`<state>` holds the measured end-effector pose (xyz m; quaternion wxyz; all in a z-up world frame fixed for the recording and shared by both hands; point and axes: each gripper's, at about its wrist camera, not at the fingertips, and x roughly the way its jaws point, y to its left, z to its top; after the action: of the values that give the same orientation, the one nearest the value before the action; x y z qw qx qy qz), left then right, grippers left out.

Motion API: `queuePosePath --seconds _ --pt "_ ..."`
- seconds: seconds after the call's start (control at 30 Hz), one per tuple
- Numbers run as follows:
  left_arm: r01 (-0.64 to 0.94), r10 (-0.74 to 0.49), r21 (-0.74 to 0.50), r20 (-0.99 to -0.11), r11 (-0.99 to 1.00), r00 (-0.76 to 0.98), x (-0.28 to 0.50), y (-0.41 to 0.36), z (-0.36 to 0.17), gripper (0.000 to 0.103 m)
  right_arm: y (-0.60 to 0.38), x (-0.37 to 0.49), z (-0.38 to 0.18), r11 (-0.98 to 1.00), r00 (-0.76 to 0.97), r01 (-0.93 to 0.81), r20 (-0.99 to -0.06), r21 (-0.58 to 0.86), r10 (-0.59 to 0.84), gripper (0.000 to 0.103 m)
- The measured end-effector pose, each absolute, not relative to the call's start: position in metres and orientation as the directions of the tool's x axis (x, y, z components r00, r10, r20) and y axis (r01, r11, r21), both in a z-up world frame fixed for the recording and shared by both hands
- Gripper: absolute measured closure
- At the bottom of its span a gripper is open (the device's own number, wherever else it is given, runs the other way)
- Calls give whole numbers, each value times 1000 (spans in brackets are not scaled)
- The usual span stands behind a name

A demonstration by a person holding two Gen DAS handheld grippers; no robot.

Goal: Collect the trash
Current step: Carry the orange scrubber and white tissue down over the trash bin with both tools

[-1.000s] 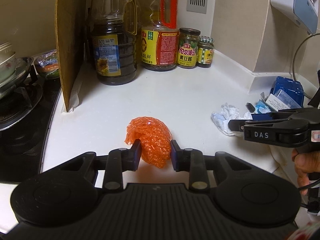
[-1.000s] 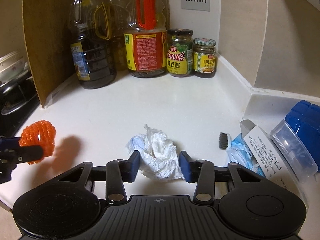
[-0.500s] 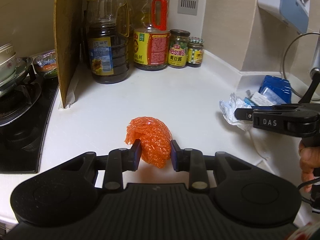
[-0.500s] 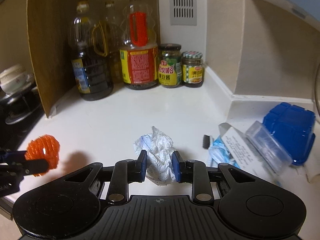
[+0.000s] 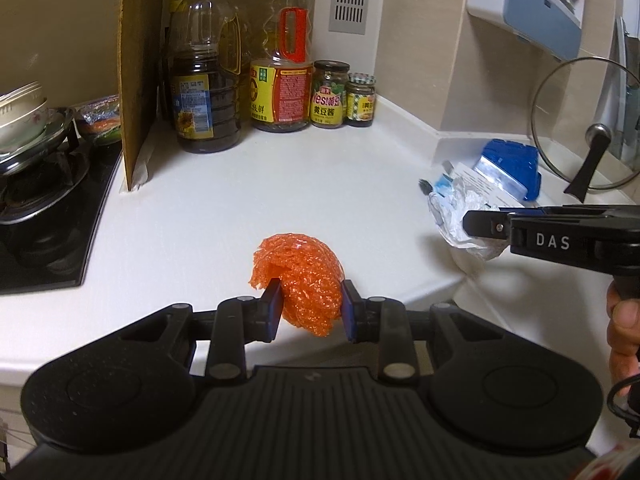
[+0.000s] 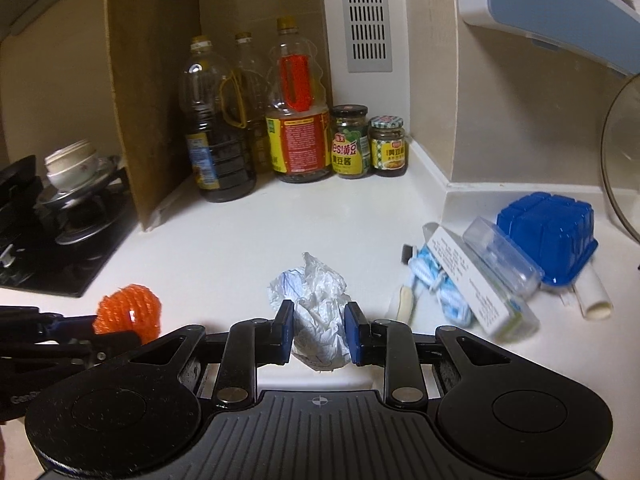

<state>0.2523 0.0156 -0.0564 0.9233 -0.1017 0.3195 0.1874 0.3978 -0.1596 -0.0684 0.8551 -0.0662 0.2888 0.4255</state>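
White bench [image 6: 248,240] carries oil bottles [image 6: 298,120], jars [image 6: 350,142]; left fingers [image 5: 274,312] clamp orange mesh [image 5: 308,276], right fingers [image 6: 285,330] clamp crumpled tissue [image 6: 316,316].

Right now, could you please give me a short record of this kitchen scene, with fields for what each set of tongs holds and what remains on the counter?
left tongs: shut on crumpled orange plastic mesh ball
right tongs: shut on crumpled white paper wad
white counter: nothing loose in its middle
back corner: oil bottles, sauce jars
right side: blue plastic container, white carton
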Motion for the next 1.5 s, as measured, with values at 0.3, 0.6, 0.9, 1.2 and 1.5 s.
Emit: queuePosePath --seconds 0.3,0.6,0.9,1.2,1.5 --pt "-353 218 -87 -643 931 734 225 0 -59 76 -190 356 -71 657 493 -743 -561 127 665 76" --pt "-287 147 -105 -667 952 730 191 -3 -68 76 -204 311 -81 701 499 -697 -601 150 625 76" --pt "-231 58 -135 -735 964 675 168 -5 -108 76 -215 271 -112 752 490 -639 -667 164 562 76" --pt "-241 27 -152 -794 958 608 166 -9 -154 76 -218 266 -161 741 416 -648 -735 173 536 76" --pt "-263 30 -141 -831 954 556 172 -15 -186 76 -215 268 -198 728 355 -661 -781 179 514 76"
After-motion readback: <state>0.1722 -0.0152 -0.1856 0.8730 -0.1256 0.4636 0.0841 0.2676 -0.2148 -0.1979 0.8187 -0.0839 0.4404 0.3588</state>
